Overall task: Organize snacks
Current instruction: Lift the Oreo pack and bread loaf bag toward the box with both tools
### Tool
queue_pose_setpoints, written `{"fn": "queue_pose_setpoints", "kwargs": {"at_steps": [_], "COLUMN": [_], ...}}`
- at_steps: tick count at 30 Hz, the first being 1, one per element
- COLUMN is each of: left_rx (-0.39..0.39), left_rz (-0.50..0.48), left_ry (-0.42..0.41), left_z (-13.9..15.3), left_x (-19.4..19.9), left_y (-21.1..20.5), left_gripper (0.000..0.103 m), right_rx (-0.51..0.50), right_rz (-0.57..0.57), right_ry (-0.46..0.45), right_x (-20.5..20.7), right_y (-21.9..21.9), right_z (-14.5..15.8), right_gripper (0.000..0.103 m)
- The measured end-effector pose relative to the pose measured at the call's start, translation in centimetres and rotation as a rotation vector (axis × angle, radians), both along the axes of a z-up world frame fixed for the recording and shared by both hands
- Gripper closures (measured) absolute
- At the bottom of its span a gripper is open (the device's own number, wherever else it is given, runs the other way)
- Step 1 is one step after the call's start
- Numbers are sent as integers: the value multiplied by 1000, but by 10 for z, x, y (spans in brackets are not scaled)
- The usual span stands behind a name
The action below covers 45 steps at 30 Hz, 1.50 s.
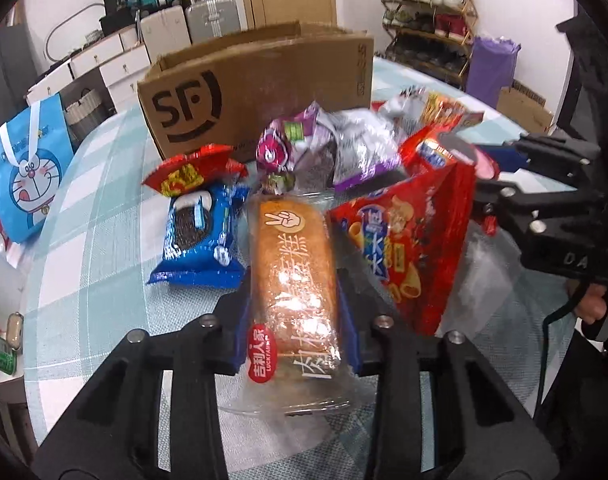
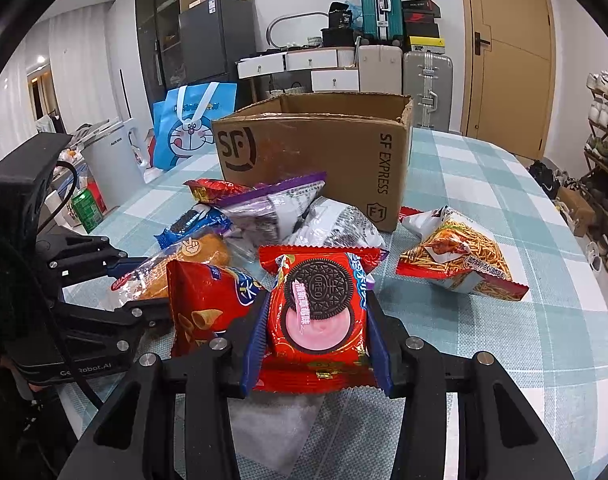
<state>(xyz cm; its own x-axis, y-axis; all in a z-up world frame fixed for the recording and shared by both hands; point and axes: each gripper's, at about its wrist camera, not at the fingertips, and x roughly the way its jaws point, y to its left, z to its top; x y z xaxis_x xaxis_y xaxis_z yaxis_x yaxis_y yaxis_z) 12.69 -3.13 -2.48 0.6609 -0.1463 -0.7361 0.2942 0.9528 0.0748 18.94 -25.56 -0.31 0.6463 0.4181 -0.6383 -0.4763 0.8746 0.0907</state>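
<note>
Here, clamped in left fingers [image 1: 297, 316], a soft, crushable wrapped cake [image 1: 293, 276]; in right fingers [image 2: 316, 340], a light, crinkly red Oreo pack [image 2: 318, 312], both pinched mid-body.

Blue cartoon gift bag [image 2: 191, 128], green can [image 2: 87, 207], stacked suitcases [image 2: 404, 44], wooden door [image 2: 508, 48], shoe rack [image 1: 428, 20].

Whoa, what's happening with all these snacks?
A person is sorting snacks with two hand-held claws. The left claw is shut on a wrapped cake, and the right claw is shut on a red Oreo pack. More packets, like the blue Oreo pack and a noodle snack bag, lie on the checked tablecloth before an open cardboard box.
</note>
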Motion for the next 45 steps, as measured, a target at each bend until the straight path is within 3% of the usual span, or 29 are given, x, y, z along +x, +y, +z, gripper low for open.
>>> {"fn": "queue_pose_setpoints", "kwargs": {"at_steps": [8,17,45], "left_rx": [-104,-161,-207], "left_rz": [-8,22,182], "left_ry": [-103,-175,-241], "left_z": [30,64,126], "left_x": [-15,-15,95], "left_y": [7,20,49], "left_gripper": [70,70,70], "right_rx": [30,95,229], "right_rz": [-1,7,-25], "right_ry": [-44,-92,-69], "right_x": [-7,-7,62], "right_y": [-3,-7,-1], "right_z": [10,33,109], "right_gripper": [58,58,58]}}
